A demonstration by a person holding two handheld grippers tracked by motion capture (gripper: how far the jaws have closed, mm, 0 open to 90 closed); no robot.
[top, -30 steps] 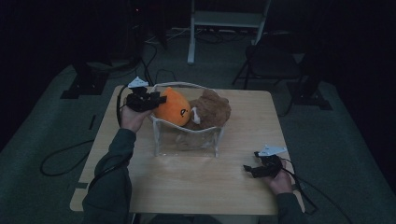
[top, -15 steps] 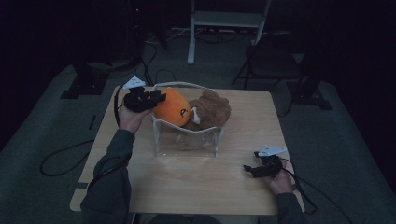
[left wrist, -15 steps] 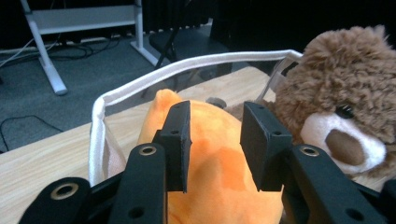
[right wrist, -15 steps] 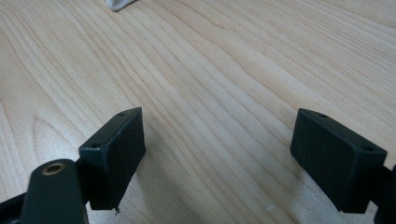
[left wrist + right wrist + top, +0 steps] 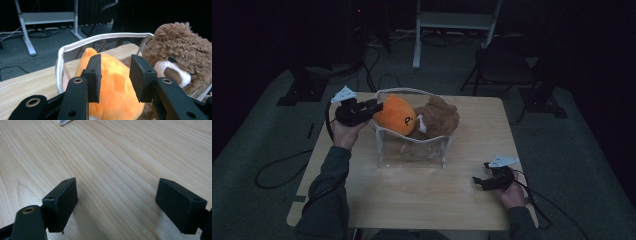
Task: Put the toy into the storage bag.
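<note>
A clear bag (image 5: 412, 152) with a white rim (image 5: 75, 46) stands on the wooden table (image 5: 422, 200). An orange plush (image 5: 398, 116) and a brown teddy bear (image 5: 438, 117) stick out of its top. My left gripper (image 5: 377, 107) hovers at the bag's left side and points at the orange plush (image 5: 117, 100). Its jaws have just been opening; the plush sits in the gap (image 5: 116, 75) with the pads not pressing on it. The teddy bear (image 5: 180, 55) is to the right of the jaws. My right gripper (image 5: 477, 182) rests open on the table's front right, nothing between its pads (image 5: 116, 205).
A white metal stand (image 5: 452, 20) and a dark chair (image 5: 502, 70) are on the floor beyond the table. Cables (image 5: 277, 170) trail over the grey carpet at the left. A white corner of the bag (image 5: 63, 122) lies ahead of the right gripper.
My left gripper has drawn back to the left, away from the orange plush. The plush, the bear and the right gripper have kept their places.
</note>
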